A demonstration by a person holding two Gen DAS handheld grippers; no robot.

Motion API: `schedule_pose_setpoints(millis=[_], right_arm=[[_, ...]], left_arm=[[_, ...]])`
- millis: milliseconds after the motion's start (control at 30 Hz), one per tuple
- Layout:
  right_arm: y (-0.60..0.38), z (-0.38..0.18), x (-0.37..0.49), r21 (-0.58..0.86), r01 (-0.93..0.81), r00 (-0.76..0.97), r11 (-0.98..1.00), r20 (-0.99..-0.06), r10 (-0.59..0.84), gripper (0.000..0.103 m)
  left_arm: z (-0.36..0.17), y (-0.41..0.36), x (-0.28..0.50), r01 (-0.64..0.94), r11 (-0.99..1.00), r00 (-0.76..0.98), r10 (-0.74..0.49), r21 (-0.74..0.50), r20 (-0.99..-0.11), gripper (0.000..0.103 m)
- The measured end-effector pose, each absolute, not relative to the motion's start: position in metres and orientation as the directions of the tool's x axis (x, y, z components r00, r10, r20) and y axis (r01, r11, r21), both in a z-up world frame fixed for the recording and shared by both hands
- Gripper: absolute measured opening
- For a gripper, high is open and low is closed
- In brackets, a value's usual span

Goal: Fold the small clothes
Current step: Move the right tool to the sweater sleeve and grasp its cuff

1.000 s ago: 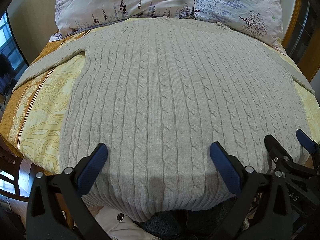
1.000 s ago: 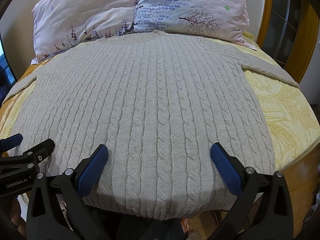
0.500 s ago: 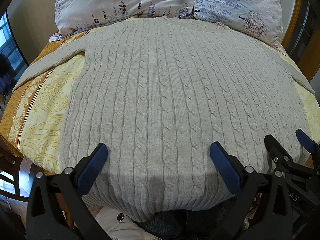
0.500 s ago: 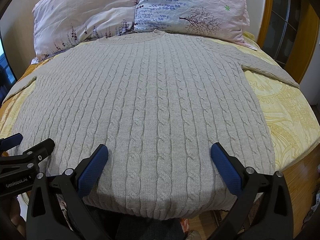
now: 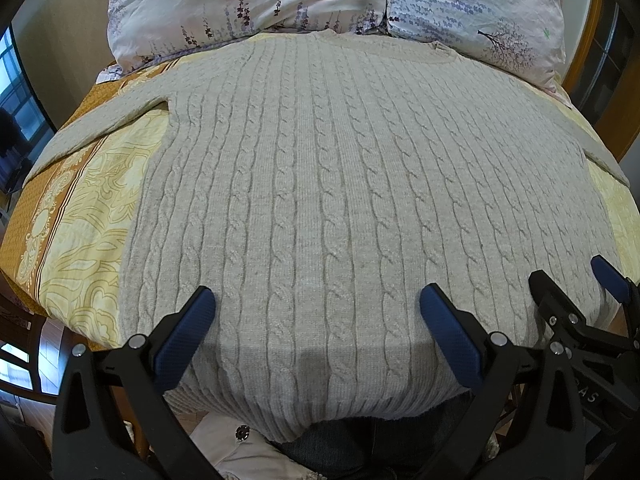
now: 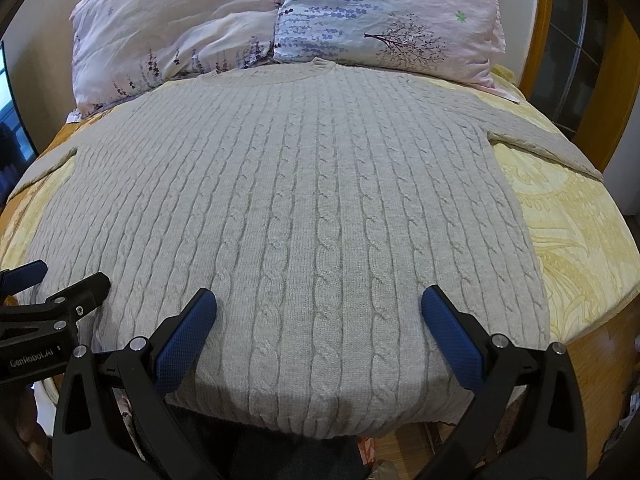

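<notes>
Sweater [image 5: 340, 208]: pale grey cable knit, spread flat and face up on the bed [image 5: 88, 216]. Collar at the far end, touching the pillows; hem at the near edge, hanging slightly over it. Both sleeves lie outward to the sides, one toward each edge of the bed.

Bed: covered with a yellow and ochre patterned sheet, visible on either side of the sweater.

Pillows [image 5: 256, 4]: two, side by side at the head of the bed, pale pink and white with purple flower and tree prints.

Left gripper [image 5: 316, 312]: fingers wide apart, blue pads [image 5: 188, 332] over the near part of the sweater, close above the hem. Nothing between them; contact with the knit cannot be told.

Right gripper [image 6: 318, 312]: fingers likewise wide apart, blue pads [image 6: 448, 332] over the near part of the sweater, holding nothing. It stands just beside the left gripper; each appears at the edge of the other's view.

Person: dark trousers [image 5: 360, 444] and a pale garment with a button show below the hem.
</notes>
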State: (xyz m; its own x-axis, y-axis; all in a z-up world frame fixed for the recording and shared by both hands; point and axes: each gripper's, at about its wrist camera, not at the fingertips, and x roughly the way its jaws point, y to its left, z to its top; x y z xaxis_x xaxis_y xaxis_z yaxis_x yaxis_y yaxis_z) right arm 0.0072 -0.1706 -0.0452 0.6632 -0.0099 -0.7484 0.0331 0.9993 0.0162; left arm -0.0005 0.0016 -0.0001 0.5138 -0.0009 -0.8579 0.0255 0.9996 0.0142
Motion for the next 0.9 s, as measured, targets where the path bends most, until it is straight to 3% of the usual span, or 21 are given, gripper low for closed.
schedule_pose_setpoints(millis=[500, 700, 867, 900], right_arm=[[-0.178, -0.044, 0.006, 0.032, -0.052, 0.684, 0.998, -0.727, 0.059, 0.102], [-0.225, -0.03, 0.026, 0.196, -0.015, 0.697, 0.98, -0.701, 0.151, 0.102], [-0.318, -0.015, 0.061, 0.37, 0.155, 0.722, 0.916, -0.675, 0.151, 0.101], [-0.344, -0.014, 0.07, 0.427, 0.202, 0.723, 0.881, -0.672, 0.16, 0.096]], left_arm=[[-0.002, -0.003, 0.002, 0.04, 0.999, 0.515, -0.012, 0.01, -0.857, 0.101], [0.001, -0.003, 0.018, 0.066, 0.998, 0.526, -0.032, 0.003, -0.85, 0.101], [0.015, -0.008, 0.038, 0.108, 0.994, 0.579, -0.043, 0.024, -0.814, 0.101], [0.02, -0.009, 0.041, 0.124, 0.992, 0.601, -0.055, 0.026, -0.797, 0.101]])
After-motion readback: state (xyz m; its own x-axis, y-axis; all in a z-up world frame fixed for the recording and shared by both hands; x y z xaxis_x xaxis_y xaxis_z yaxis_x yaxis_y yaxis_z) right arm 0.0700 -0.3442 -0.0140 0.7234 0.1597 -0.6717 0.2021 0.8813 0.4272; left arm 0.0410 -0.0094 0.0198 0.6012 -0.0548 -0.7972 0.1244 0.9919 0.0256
